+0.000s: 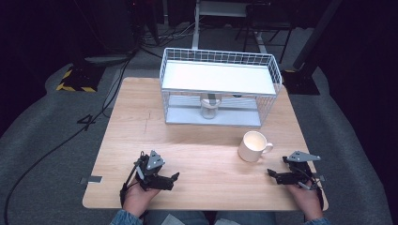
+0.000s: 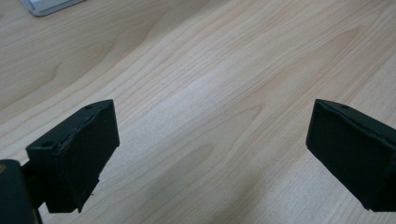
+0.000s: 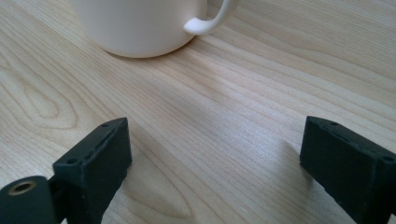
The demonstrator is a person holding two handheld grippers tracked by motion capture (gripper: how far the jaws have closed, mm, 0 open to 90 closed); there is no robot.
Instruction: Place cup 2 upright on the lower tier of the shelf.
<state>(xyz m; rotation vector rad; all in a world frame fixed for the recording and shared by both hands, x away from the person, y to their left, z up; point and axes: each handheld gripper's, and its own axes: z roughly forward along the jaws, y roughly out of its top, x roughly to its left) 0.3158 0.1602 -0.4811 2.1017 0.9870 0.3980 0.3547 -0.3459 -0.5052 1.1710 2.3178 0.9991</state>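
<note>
The white mug [image 1: 253, 146] stands right of centre in the high view, handle pointing right. The right gripper [image 1: 278, 175], jaws spread wide and empty, lies just below and right of it, so it is by far the nearer. The left gripper [image 1: 170, 179], also spread and empty, rests at lower left, well apart.

Upright white mug [image 1: 254, 146] on table [image 1: 197, 154]

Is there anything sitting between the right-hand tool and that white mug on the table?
No, nothing visible. The right tool has its jaws apart and points at the white mug, with bare wooden table between them. The wire rack stands farther back, behind the mug.
</note>
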